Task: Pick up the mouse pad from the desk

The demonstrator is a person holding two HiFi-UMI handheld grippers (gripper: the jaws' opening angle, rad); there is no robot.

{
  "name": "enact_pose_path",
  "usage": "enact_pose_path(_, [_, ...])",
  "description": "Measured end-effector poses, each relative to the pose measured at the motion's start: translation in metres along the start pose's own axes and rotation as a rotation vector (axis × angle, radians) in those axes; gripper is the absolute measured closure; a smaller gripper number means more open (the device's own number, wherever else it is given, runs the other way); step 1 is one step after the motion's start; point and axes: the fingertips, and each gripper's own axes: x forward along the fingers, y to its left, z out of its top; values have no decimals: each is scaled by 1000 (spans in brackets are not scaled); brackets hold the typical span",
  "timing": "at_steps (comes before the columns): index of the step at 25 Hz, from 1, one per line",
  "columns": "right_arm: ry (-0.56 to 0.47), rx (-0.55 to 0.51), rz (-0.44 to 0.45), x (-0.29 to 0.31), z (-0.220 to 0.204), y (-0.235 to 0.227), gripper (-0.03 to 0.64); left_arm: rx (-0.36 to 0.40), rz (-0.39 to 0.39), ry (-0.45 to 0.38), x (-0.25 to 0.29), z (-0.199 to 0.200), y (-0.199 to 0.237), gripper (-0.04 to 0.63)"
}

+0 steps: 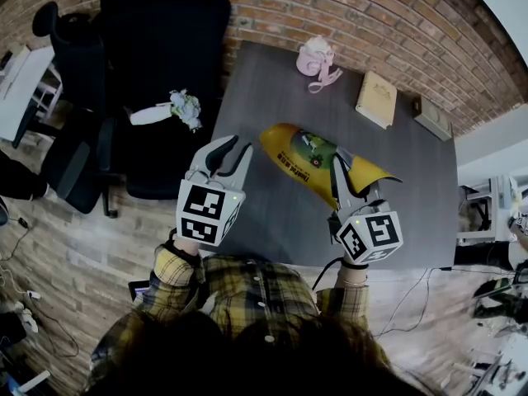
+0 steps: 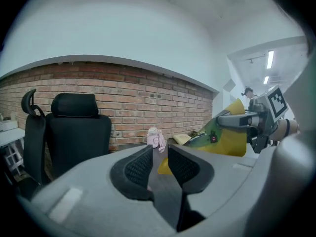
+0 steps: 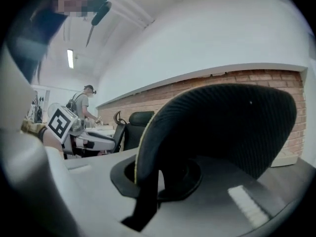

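Saw red print along the near edge of the yellow pad [image 1: 318, 159], too small to read, next to a green and dark picture. Read no brand anywhere. Noted black-and-white square markers on each cube [image 1: 204, 210], without letters.

Found the pad lifted off the grey surface [image 1: 272, 97], bowed into an arch, smooth on top. Saw the pad's underside [image 3: 222, 127] in the right gripper view as black, finely ribbed backing with a thin yellow rim. Found the right gripper [image 1: 345, 190] with fingers closed tight on the pad's near edge, the black sheet pinched between them.

Found the left gripper [image 1: 229, 157] just left of the pad, near the surface's left edge, not touching the pad. Saw its fingers [image 2: 136, 169] partly open, dimpled black faces turned inward, nothing held between them.

Spotted a pink thing [image 1: 318, 63] and a beige book [image 1: 377, 99] at the far side, near the brick wall [image 1: 346, 7]. Saw a black chair [image 1: 161, 48] left of the surface.
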Motion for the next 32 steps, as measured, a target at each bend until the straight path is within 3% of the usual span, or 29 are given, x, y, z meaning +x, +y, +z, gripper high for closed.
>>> enact_pose_path(15, [-8,57,-76,-8,-11,-12,603,-30,21,-23,-1,-4,-4,594])
enact_pose_path(32, [29,43,-88,1,-22,-10,603,-33,23,-34,0,-2,7,597])
